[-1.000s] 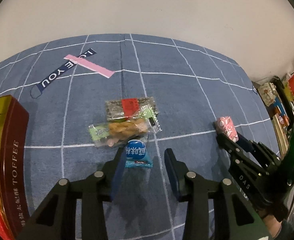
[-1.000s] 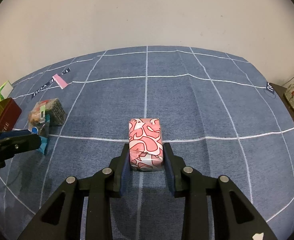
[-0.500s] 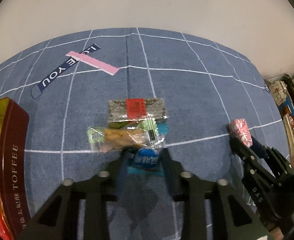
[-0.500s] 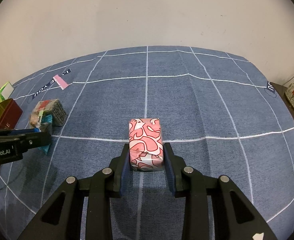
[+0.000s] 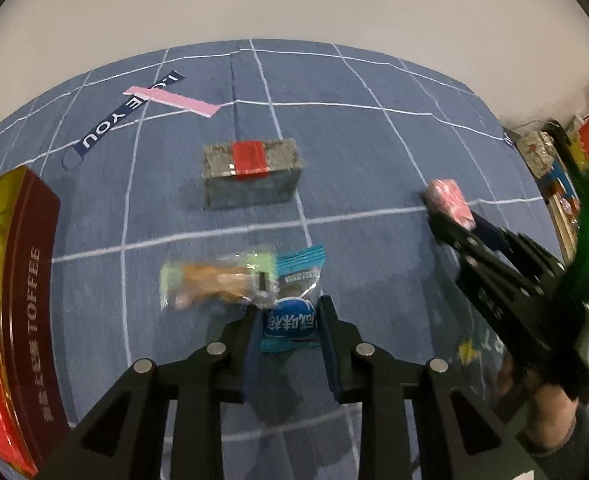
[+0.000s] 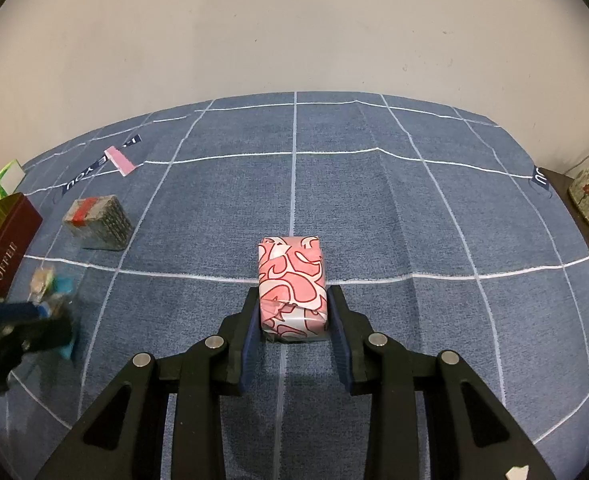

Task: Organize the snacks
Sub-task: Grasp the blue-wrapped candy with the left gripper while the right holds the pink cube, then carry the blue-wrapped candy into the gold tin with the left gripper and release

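Note:
My left gripper [image 5: 290, 322] is shut on a blue snack packet [image 5: 292, 320] and holds it above the blue checked cloth. A clear packet of orange snacks [image 5: 214, 284] hangs against it on the left, blurred. A grey block snack with a red label [image 5: 252, 172] lies on the cloth beyond. My right gripper [image 6: 292, 312] is shut on a pink patterned box [image 6: 292, 280], which also shows in the left wrist view [image 5: 450, 202]. The left gripper shows blurred at the left of the right wrist view [image 6: 18, 334].
A red and gold toffee tin [image 5: 10, 280] stands open at the left, also in the right wrist view [image 6: 4, 236]. A pink strip [image 5: 172, 100] and a dark "YOU" ribbon [image 5: 114, 124] lie at the back left. Cluttered shelves [image 5: 550, 152] stand right of the cloth.
My left gripper closed on the blue packet and lifted it back off the grey block; the clear packet came along. My right gripper stayed still with the pink box.

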Available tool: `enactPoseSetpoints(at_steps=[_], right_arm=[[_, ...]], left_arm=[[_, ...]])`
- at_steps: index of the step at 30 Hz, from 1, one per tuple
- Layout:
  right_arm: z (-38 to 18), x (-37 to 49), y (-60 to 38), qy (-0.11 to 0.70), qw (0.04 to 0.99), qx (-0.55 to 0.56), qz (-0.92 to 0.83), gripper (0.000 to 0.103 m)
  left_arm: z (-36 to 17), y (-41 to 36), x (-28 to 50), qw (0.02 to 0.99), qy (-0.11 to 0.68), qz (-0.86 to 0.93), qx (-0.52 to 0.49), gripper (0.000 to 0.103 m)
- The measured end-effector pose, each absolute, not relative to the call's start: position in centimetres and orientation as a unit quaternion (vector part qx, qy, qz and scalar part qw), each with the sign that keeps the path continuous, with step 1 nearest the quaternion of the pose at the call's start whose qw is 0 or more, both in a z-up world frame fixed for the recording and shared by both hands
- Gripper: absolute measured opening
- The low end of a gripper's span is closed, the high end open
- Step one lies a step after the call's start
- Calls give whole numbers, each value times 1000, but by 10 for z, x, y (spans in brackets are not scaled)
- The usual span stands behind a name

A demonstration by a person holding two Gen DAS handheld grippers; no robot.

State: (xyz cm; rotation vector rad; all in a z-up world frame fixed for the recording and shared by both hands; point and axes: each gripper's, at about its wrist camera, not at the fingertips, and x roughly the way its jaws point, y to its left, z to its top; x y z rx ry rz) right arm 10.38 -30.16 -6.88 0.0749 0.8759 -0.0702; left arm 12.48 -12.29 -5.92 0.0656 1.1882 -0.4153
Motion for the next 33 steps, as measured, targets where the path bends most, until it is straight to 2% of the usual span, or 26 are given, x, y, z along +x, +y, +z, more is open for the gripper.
enactPoseSetpoints(at_steps=[22,33], right_arm=[[-70,104,-299,425,904,22,-40,31],[-69,104,-299,426,904,20,-40,31]], left_arm=[[-12,-69,53,811,540,-226,23,27],[25,7,81,856,496,-145,23,27]])
